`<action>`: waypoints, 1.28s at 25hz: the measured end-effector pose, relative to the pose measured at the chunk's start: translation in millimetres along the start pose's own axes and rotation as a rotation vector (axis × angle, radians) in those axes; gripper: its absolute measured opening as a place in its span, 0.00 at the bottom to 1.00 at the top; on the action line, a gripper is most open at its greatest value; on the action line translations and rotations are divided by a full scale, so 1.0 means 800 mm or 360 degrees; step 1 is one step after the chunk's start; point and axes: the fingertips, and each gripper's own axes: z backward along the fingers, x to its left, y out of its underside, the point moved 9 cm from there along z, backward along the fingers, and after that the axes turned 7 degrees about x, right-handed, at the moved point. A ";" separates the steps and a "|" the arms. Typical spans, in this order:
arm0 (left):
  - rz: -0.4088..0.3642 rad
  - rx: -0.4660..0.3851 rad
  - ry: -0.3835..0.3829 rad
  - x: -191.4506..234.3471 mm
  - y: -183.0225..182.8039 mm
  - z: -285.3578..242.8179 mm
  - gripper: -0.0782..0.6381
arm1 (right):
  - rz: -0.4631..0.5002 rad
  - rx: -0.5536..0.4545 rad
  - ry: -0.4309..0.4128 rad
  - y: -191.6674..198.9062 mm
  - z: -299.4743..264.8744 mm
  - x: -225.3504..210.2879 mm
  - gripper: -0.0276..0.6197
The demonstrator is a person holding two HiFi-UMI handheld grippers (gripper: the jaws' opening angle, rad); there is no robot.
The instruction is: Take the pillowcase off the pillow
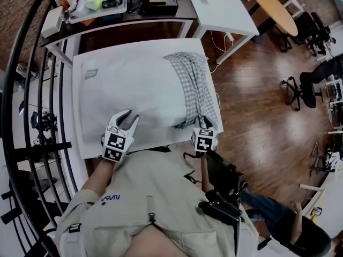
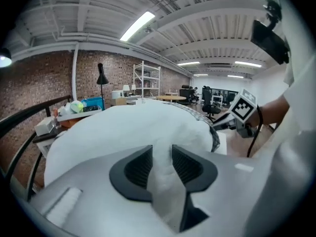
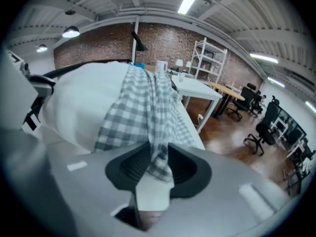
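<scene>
A white pillow (image 1: 128, 84) lies on a white table (image 1: 79, 141). A grey checked pillowcase (image 1: 194, 84) is bunched over its right end, with most of the pillow bare. My left gripper (image 1: 130, 118) sits at the pillow's near edge. Its jaws stand apart, with a fold of white pillow fabric (image 2: 163, 172) between them. My right gripper (image 1: 203, 123) is at the near right corner. A strand of the checked pillowcase (image 3: 158, 147) hangs between its parted jaws, with gaps on both sides. In the left gripper view the right gripper's marker cube (image 2: 243, 107) shows beyond the pillow.
A dark desk with a tray of clutter (image 1: 91, 4) stands behind the table, a white table (image 1: 222, 7) and a round wooden table (image 1: 273, 7) beyond. A black railing (image 1: 32, 116) runs along the left. Wooden floor, office chairs (image 1: 313, 28) and a seated person (image 1: 273, 213) are on the right.
</scene>
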 end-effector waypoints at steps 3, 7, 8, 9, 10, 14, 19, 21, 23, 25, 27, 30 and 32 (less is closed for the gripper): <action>-0.0097 -0.0109 0.0007 -0.013 -0.032 0.027 0.33 | 0.0032 -0.0161 -0.0099 -0.028 0.037 0.001 0.25; -0.0180 -0.0247 -0.0046 -0.003 -0.085 0.025 0.39 | 0.0071 -0.0430 -0.0164 -0.095 0.059 0.007 0.25; -0.0208 -0.0260 -0.0062 0.004 -0.098 0.016 0.41 | 0.0076 -0.0482 -0.0179 -0.114 0.058 0.007 0.25; -0.0227 -0.0269 -0.0074 0.011 -0.110 0.006 0.41 | 0.0082 -0.0521 -0.0191 -0.133 0.054 0.007 0.25; -0.0237 -0.0276 -0.0083 0.019 -0.122 -0.004 0.41 | 0.0090 -0.0550 -0.0198 -0.151 0.049 0.007 0.25; -0.0229 -0.0297 -0.0134 0.047 -0.167 -0.041 0.43 | 0.0152 -0.0597 -0.0205 -0.215 0.020 0.004 0.25; -0.0184 -0.0242 -0.0167 0.080 -0.203 -0.088 0.45 | 0.0264 -0.0544 -0.0231 -0.288 -0.030 -0.004 0.27; -0.0158 -0.0205 -0.0162 0.089 -0.212 -0.107 0.45 | 0.0280 -0.0502 -0.0259 -0.311 -0.050 -0.004 0.29; -0.0128 -0.0171 -0.0158 0.096 -0.219 -0.124 0.45 | 0.0283 -0.0451 -0.0294 -0.328 -0.070 -0.001 0.32; -0.0088 -0.0131 -0.0150 0.103 -0.221 -0.139 0.46 | 0.0300 -0.0390 -0.0311 -0.339 -0.089 0.004 0.33; -0.0054 -0.0079 -0.0138 0.109 -0.220 -0.152 0.48 | 0.0330 -0.0317 -0.0314 -0.346 -0.106 0.011 0.35; 0.0005 0.0029 -0.0102 0.116 -0.210 -0.170 0.50 | 0.0345 -0.0167 -0.0310 -0.345 -0.130 0.018 0.36; 0.0034 0.0115 -0.0082 0.118 -0.198 -0.184 0.52 | 0.0332 -0.0078 -0.0337 -0.338 -0.144 0.021 0.36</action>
